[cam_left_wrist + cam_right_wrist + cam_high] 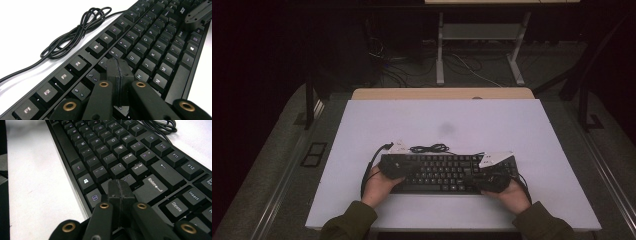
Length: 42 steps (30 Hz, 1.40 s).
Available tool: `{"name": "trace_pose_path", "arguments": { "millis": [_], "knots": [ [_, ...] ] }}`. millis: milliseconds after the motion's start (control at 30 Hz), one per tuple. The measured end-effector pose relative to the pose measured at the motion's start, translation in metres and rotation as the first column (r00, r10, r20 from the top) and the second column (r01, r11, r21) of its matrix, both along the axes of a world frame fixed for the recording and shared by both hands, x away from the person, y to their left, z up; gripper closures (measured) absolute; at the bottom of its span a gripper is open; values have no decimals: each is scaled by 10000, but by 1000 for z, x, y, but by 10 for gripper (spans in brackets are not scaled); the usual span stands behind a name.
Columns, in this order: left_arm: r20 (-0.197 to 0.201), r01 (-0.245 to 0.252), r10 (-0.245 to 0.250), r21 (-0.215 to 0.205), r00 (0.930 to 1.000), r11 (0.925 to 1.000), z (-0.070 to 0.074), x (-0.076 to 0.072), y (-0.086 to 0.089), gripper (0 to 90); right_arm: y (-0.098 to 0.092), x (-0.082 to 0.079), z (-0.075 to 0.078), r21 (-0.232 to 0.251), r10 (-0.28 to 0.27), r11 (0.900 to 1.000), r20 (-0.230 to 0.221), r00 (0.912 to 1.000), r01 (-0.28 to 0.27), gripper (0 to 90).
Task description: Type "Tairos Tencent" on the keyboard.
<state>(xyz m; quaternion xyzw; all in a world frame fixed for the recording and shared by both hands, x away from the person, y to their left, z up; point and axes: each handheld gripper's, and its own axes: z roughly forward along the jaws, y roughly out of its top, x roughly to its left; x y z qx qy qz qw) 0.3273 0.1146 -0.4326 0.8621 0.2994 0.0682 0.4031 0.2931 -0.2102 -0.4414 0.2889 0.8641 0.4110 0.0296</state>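
A black keyboard lies near the front edge of the white table, and its coiled cable rests just behind it. My left gripper hovers over the keyboard's left end. In the left gripper view the left gripper has its jaws pressed together, empty, just above the keys; the other gripper's black tip shows at the far end. My right gripper is over the right end. In the right gripper view the right gripper is shut with nothing in it, beside the Enter key.
The keyboard cable loops on the table behind the function keys. A wooden strip borders the table's far edge. Beyond it, a white stand and loose wires sit on the dark floor. White table surface stretches behind the keyboard.
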Motion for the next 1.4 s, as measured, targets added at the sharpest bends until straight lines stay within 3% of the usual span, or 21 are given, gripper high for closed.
{"name": "trace_pose_path", "arguments": {
  "millis": [233, 333, 533, 700, 767, 933, 1400],
  "knots": [
    [-41, 54, -54, 102, 10000, 9999, -1, 0, 0, 892, 0, 0, 0, 2, -12, 10000, -7, 10000, 12, 892],
    [-64, -9, 8, -120, 10000, 9999, -1, 0, 1, 892, 0, 0, 0, 2, -11, 10000, -3, 10000, 11, 892],
    [-45, 63, -63, -138, 10000, 9999, 0, 0, 2, 891, 0, 0, 0, 3, 2, 10000, -17, 10000, -2, 892],
    [-27, 15, -16, -437, 10000, 9990, 2, -3, 3, 891, 0, 0, 2, 14, 29, 10000, 16, 10000, -29, 892],
    [1, 25, -25, -524, 10000, 9986, 3, -4, 5, 891, 0, 1, 5, 297, 63, 9995, 6, 10000, -63, 892],
    [1, -102, 103, -797, 9999, 9968, 4, -5, 12, 888, 3, 2, 7, 404, 213, 9989, 88, 9997, -217, 885],
    [-44, -344, 341, -1260, 9994, 9914, 3, -15, 31, 650, 11, 10, 16, 1161, 330, 9926, 268, 9991, -359, 618]
  ]
}}
